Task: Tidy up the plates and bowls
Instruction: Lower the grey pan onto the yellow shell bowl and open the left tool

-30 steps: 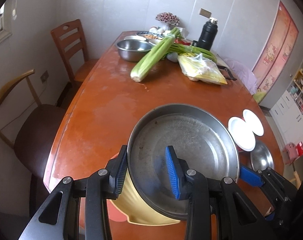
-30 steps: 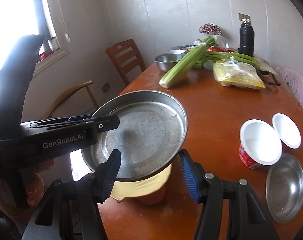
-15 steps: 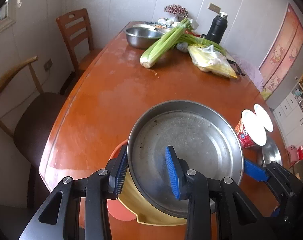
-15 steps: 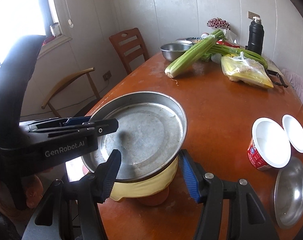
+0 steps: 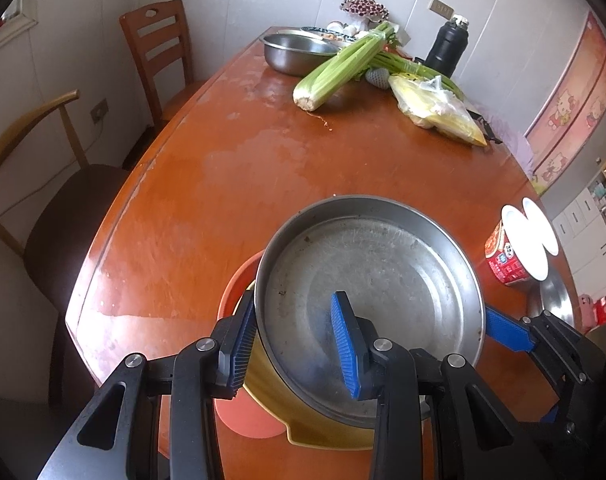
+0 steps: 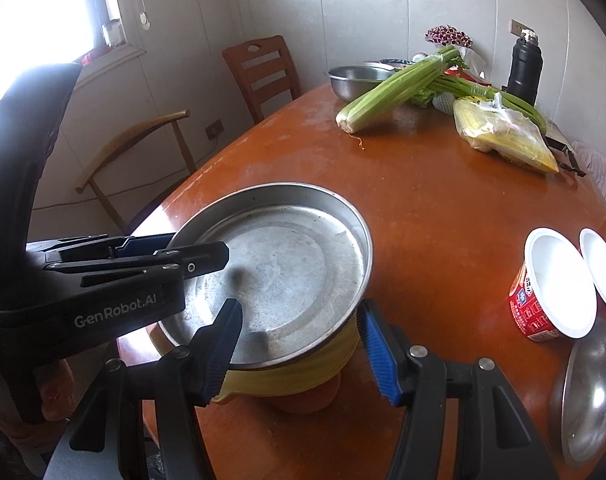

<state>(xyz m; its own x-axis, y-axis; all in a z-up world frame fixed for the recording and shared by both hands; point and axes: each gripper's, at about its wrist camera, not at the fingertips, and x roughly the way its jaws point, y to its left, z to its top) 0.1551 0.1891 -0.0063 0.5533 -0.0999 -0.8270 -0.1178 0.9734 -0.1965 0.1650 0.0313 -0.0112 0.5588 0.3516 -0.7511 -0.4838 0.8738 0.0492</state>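
Pan (image 5: 367, 280), wide and steel, sits stacked on a yellow bowl (image 5: 279, 408), which rests on an orange plate (image 5: 239, 300) near the table's (image 5: 223, 184) near edge. In the left wrist view, the left gripper (image 5: 295, 344) is clamped on the stack's left side: one blue pad lies inside the pan on its floor, the other presses the outside of pan and bowl. The right gripper's blue tips (image 5: 503, 330) show at the pan's right rim. Toward the right edge stand a red cup (image 5: 507, 260) with a white lid (image 5: 541, 226) beside it and a small steel dish (image 5: 557, 300) partly hidden. At the far end lie celery (image 5: 343, 68), a steel bowl (image 5: 295, 52), a bag (image 5: 435, 108) of yellow food and a black flask (image 5: 449, 46). Two chairs (image 5: 159, 60) stand along the left edge.

In the right wrist view, the right gripper (image 6: 299, 348) is part open, straddling the near rim of the pan (image 6: 283, 272); one pad lies against the inside of the pan, while the other stands apart from the yellow bowl (image 6: 303, 372), so no firm grip shows. The left gripper (image 6: 151, 264) reaches in from the left, shut across the pan's rim. The cup (image 6: 543, 300), lid (image 6: 601, 268) and dish (image 6: 591, 388) sit by the right edge; celery (image 6: 399, 88) and bag (image 6: 503, 136) lie at the far end.
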